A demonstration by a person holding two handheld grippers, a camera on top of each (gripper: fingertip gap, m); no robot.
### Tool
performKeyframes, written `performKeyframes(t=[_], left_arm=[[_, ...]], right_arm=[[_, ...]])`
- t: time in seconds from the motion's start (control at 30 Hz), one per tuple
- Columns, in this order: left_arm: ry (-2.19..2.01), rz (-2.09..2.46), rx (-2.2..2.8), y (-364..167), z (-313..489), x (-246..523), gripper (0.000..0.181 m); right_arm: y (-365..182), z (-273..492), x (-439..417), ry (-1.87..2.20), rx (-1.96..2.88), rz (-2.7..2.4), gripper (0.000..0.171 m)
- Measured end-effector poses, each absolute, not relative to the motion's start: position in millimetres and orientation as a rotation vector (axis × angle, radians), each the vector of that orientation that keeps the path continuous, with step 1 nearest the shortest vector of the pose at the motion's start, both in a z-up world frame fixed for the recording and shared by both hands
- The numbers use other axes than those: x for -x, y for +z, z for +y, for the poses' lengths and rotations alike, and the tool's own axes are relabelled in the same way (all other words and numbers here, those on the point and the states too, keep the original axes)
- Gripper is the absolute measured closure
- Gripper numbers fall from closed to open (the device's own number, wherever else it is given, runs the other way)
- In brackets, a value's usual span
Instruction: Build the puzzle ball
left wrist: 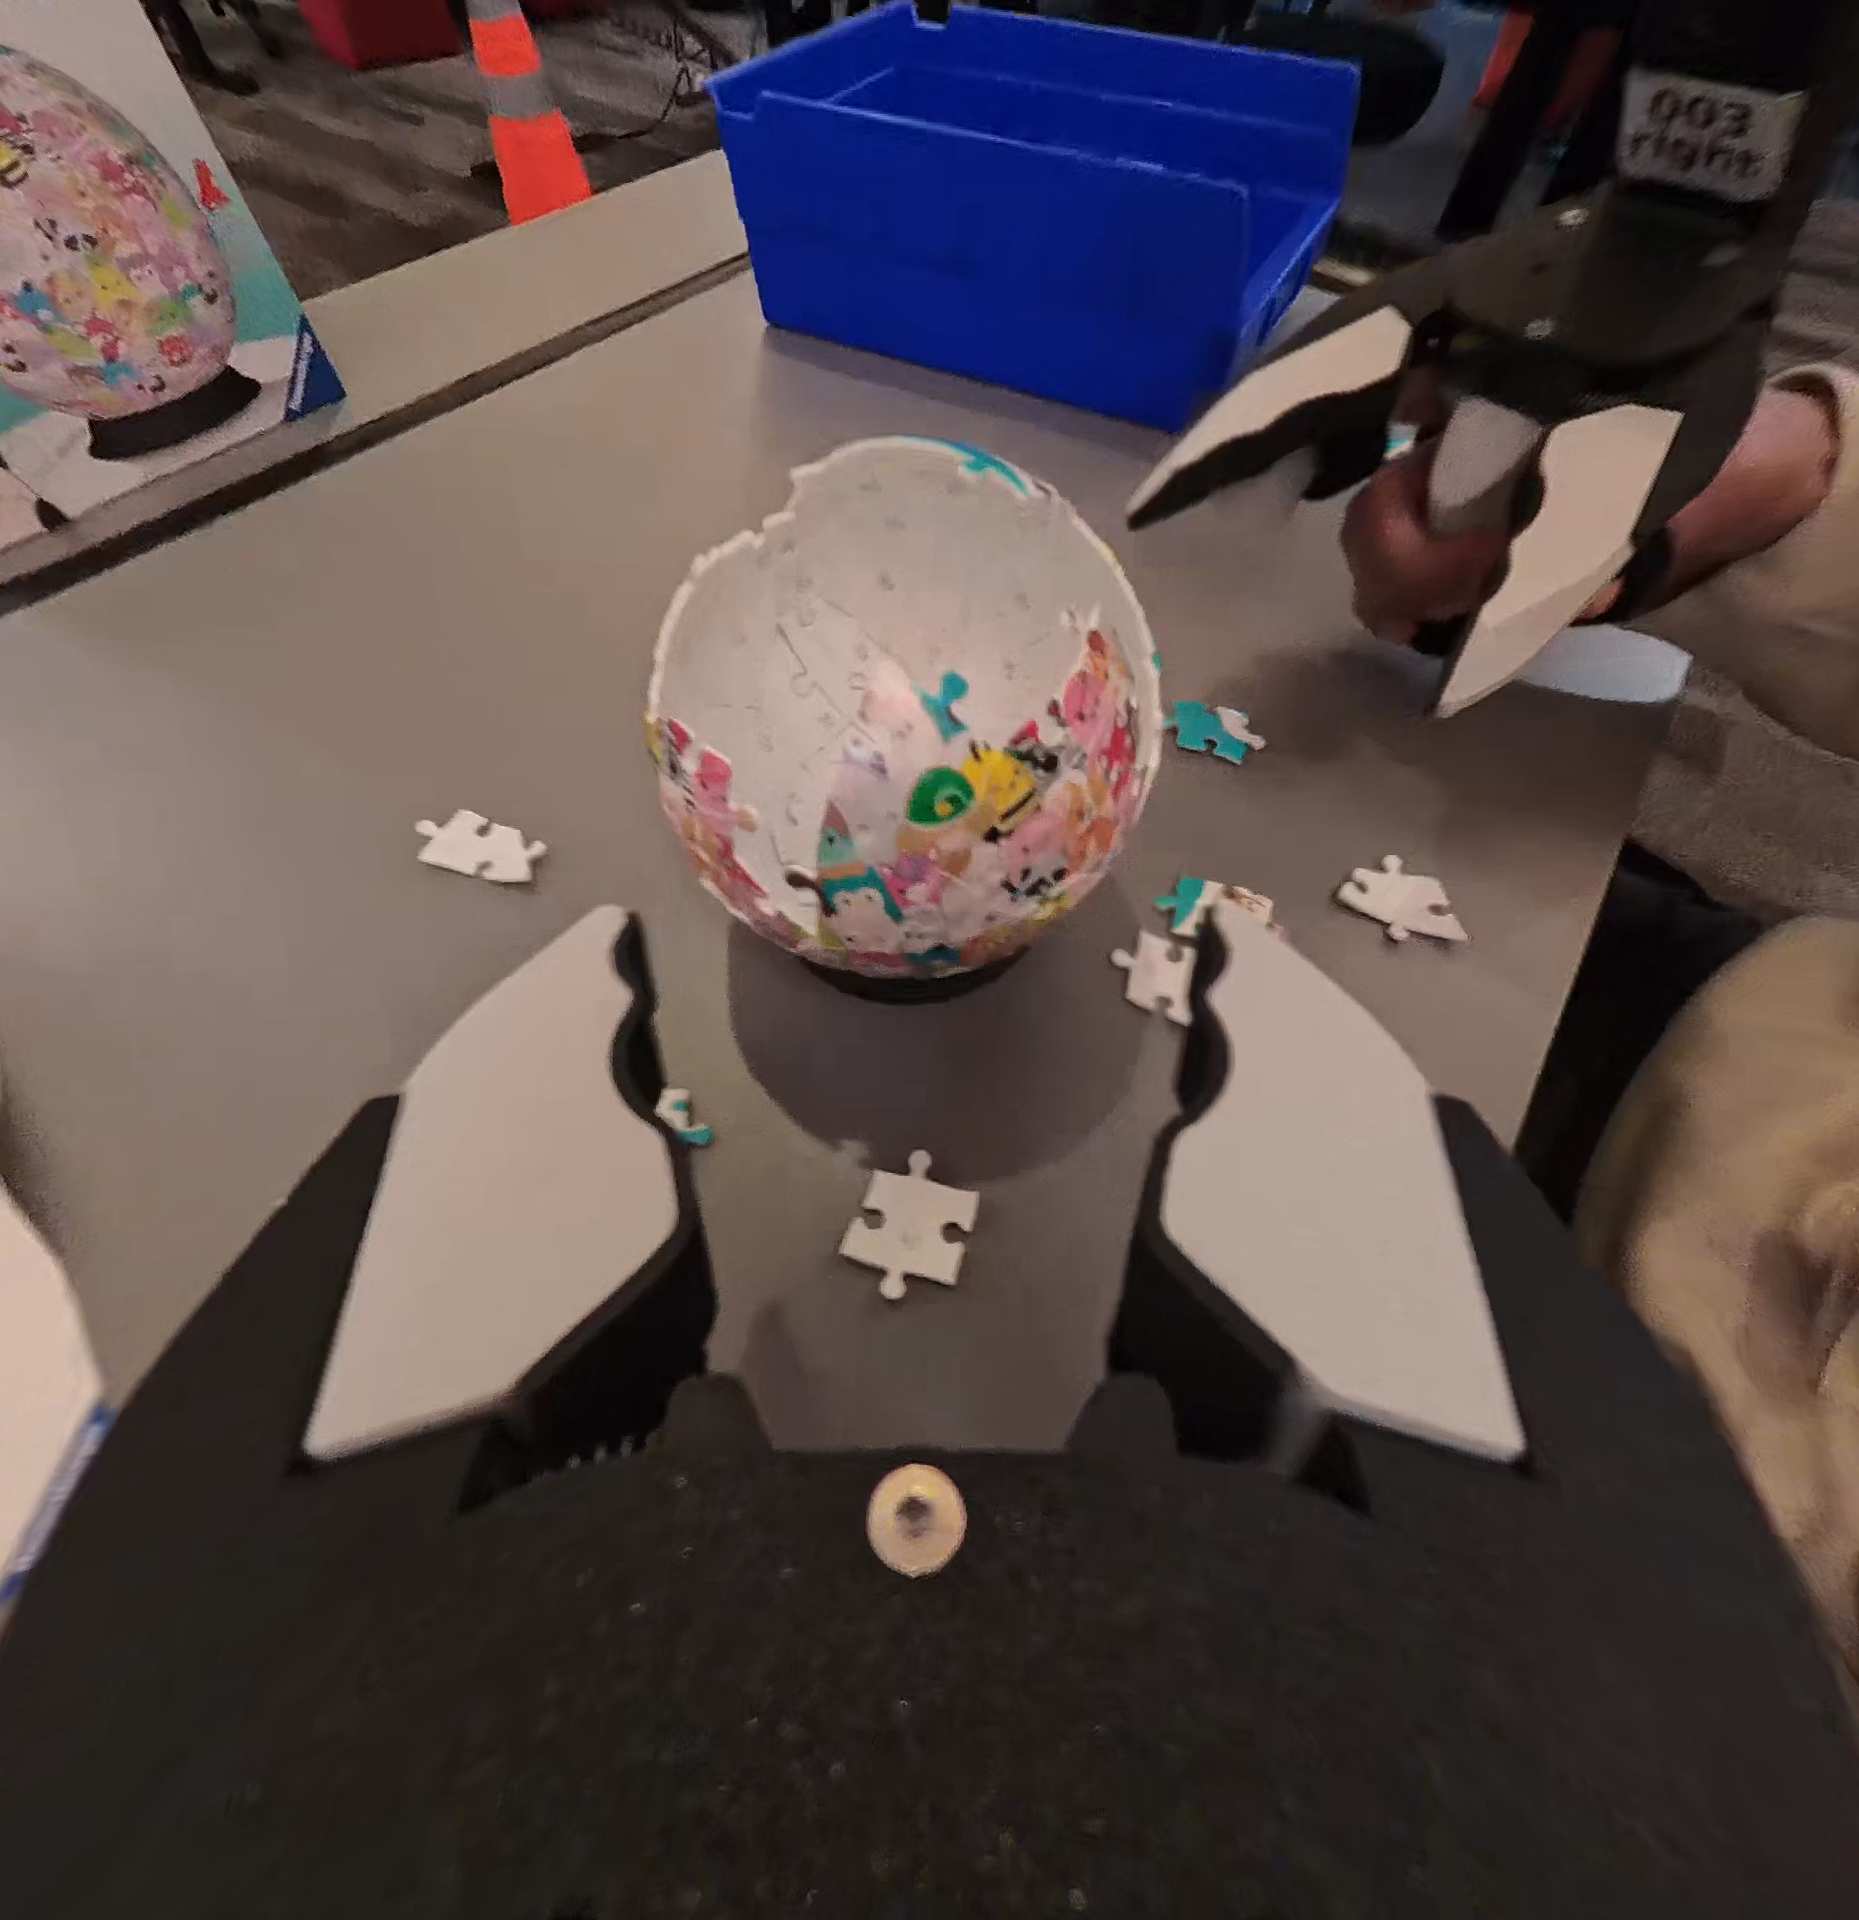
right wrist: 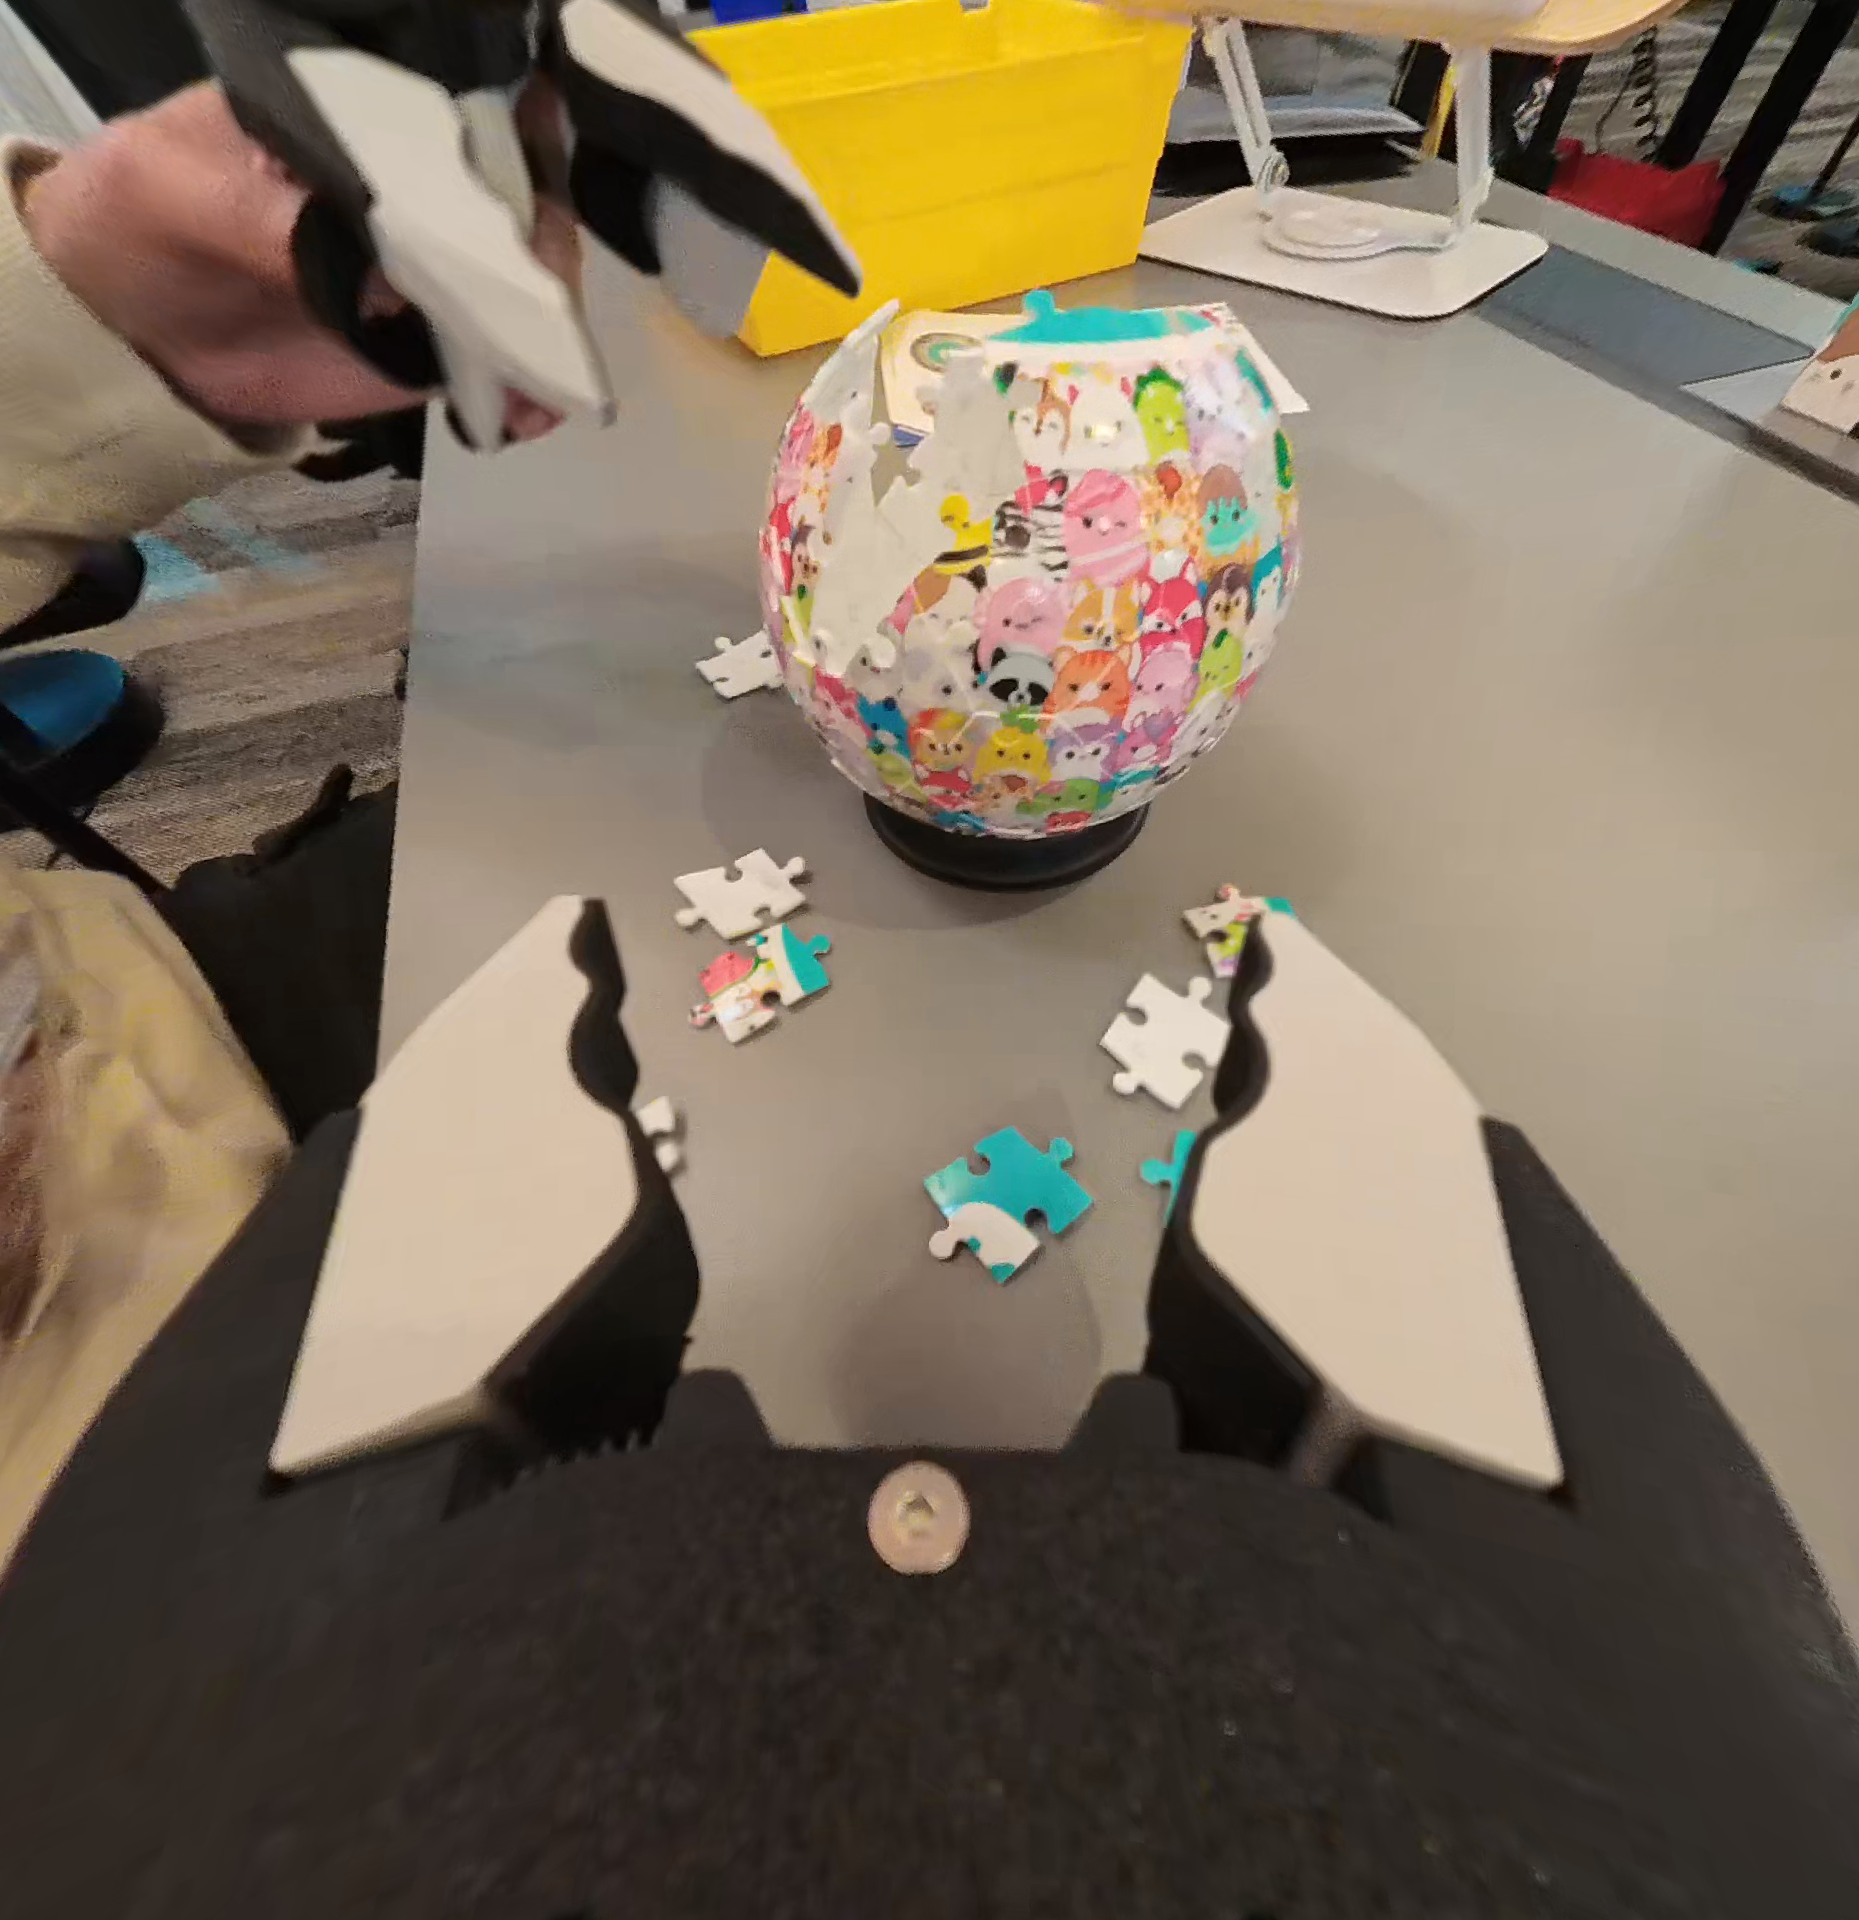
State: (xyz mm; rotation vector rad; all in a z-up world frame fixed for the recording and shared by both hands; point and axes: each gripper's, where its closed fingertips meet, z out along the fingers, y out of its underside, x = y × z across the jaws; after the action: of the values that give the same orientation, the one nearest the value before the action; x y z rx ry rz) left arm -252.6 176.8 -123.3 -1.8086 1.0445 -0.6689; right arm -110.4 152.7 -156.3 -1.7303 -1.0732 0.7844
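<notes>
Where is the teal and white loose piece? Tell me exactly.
In the right wrist view the teal and white piece lies flat on the grey table, between the open right tongs, nearer the camera than the puzzle ball.

ball on stand | pieces around | bin behind

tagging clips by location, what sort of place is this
Probably an office or lab workspace, not a home: grey work tables, plastic storage bins, blue and yellow, an orange traffic cone, and carpeted floor beyond.
</notes>
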Motion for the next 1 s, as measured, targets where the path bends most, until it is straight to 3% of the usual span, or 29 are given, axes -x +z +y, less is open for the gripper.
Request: performKeyframes(t=[0.1, 0.17, 0.27, 0.3, 0.33, 0.37, 0.47, 1.0], left_arm=[[-0.634, 1.055, 1.817, -137.2, 171.9, 254.2, 0.066], [-0.6, 1.025, 1.811, -143.7, 176.2, 256.0, 0.068], [-0.697, 0.991, 1.797, -149.5, 170.7, 258.3, 0.112], [-0.717, 0.983, 1.802, -150.6, 169.4, 261.6, 0.132], [-0.743, 0.996, 1.812, -152.3, 165.9, 264.8, 0.168], [-0.764, 0.999, 1.829, -153.9, 164.2, 269.0, 0.181], [-0.833, 0.874, 1.944, -155.4, 170.0, 284.7, 0.181], [-0.856, 0.892, 2.071, -171.6, 171.1, 277.2, 0.181]], right_arm=[[-162.8, 157.6, 113.8, 0.785, 1.776, -1.079, 0.045], [-162.1, 157.4, 112.0, 0.825, 1.793, -1.049, 0.05], [-162.4, 153.7, 103.5, 0.85, 1.806, -1.037, 0.085], [-162.3, 155.5, 100.9, 0.825, 1.808, -1.033, 0.088], [-162.1, 157.5, 98.7, 0.788, 1.808, -1.039, 0.103], [-161.2, 157.3, 98.9, 0.781, 1.801, -1.051, 0.119], [-167.0, 151.8, 98.1, 0.814, 1.821, -1.11, 0.171], [-168.0, 167.4, 85.1, 0.773, 1.89, -1.047, 0.171]])
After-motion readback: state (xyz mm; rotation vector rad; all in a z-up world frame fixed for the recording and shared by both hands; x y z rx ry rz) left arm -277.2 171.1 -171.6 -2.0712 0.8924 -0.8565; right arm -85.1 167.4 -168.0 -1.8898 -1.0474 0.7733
